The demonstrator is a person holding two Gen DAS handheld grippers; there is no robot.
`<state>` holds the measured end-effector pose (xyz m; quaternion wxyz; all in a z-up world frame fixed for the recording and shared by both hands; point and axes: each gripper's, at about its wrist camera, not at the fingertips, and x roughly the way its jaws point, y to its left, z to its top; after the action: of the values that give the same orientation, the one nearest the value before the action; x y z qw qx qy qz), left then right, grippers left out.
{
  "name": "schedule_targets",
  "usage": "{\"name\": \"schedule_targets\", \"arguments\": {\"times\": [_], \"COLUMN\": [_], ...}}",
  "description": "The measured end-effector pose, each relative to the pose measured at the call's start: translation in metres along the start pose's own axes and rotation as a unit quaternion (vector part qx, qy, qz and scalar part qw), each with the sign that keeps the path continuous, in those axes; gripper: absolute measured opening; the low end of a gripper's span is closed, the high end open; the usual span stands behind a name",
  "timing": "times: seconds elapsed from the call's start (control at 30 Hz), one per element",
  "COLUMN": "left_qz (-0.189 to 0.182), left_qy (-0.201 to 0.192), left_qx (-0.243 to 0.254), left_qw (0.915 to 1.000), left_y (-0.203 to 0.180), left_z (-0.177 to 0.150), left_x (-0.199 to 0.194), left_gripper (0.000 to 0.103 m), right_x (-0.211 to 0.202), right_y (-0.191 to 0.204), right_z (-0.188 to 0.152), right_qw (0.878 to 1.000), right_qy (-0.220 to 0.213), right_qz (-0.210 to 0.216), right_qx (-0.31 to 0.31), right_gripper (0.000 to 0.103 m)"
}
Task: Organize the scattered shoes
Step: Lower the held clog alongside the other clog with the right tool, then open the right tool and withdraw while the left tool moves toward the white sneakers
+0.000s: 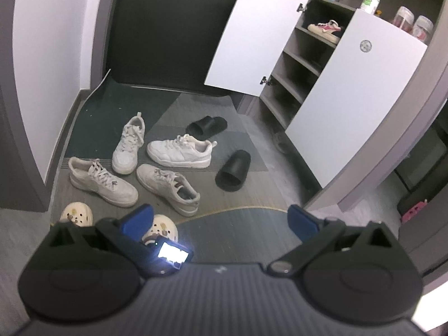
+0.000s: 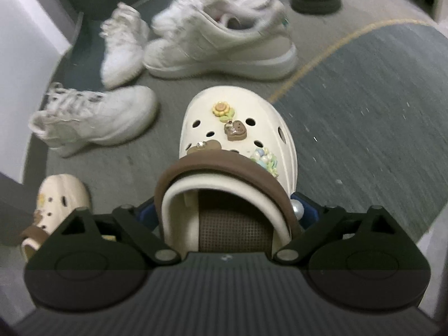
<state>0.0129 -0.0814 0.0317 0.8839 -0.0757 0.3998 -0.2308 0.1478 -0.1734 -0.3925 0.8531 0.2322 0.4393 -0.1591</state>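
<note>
Right tongs (image 2: 228, 212) spread wide around cream clog (image 2: 235, 145)'s heel, contact unclear; left tongs (image 1: 221, 218) released, empty

Both handheld tools are built alike. The left claw (image 1: 221, 218) has a dark grey ribbed body at the near edge, with a small pale mark at its centre. On each side sits a rounded black housing with a raised oval on top and a triangular cut-out above it. Black link bars run from silver pivot pins out to two blue fingertips (image 1: 138, 218). A small lit screen (image 1: 173, 254) glows white beside the left link bar. The right claw (image 2: 226, 212) shows the same ribbed grey body, black rounded housings, triangular cut-outs and silver pivot pins; only slivers of its blue fingers (image 2: 308, 210) show.
</note>
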Motion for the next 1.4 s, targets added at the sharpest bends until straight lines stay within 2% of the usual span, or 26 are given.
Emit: {"name": "schedule_targets", "arguments": {"times": [0.27,0.43,0.53,0.67,0.77,0.97,1.13,1.23,1.37,1.4], "left_qz": [0.001,0.004,0.006,0.009,0.015,0.021,0.051,0.060,0.088,0.093], "left_qy": [0.008,0.017,0.023,0.029,0.031,0.005,-0.005,-0.011,-0.030,-0.032], "left_qx": [0.010,0.006,0.003,0.004,0.011,0.038,0.037,0.041,0.051,0.050], "left_qw": [0.9999,0.9998,0.9997,0.9995,0.9994,0.9990,0.9980,0.9973,0.9944,0.9939], "left_y": [-0.005,-0.002,0.001,0.004,0.004,-0.004,-0.002,0.002,0.011,0.015], "left_z": [-0.002,-0.001,-0.001,-0.001,-0.001,0.001,0.001,0.001,-0.001,-0.002], "left_x": [0.004,0.011,0.016,0.023,0.026,0.020,0.022,0.021,0.013,0.010], "left_gripper": [0.103,0.103,0.103,0.103,0.103,0.103,0.103,0.103,0.103,0.103], "right_x": [0.006,0.014,0.023,0.038,0.038,0.044,0.007,-0.015,-0.073,-0.098], "right_y": [0.063,0.096,0.111,0.112,0.112,0.105,0.087,0.081,0.073,0.071], "right_z": [-0.001,-0.012,-0.020,-0.026,-0.028,-0.018,0.006,0.019,0.043,0.049], "right_qw": [0.994,0.989,0.985,0.985,0.985,0.983,0.982,0.982,0.978,0.974], "right_qy": [0.007,0.019,0.030,0.044,0.039,0.078,0.079,0.077,0.061,0.054], "right_qz": [0.045,0.066,0.065,0.054,0.055,0.080,0.138,0.139,0.141,0.138], "right_qx": [-0.095,-0.132,-0.159,-0.156,-0.160,-0.147,-0.104,-0.101,-0.143,-0.169], "right_gripper": [0.097,0.097,0.097,0.098,0.101,0.103,0.103,0.103,0.103,0.103]}}
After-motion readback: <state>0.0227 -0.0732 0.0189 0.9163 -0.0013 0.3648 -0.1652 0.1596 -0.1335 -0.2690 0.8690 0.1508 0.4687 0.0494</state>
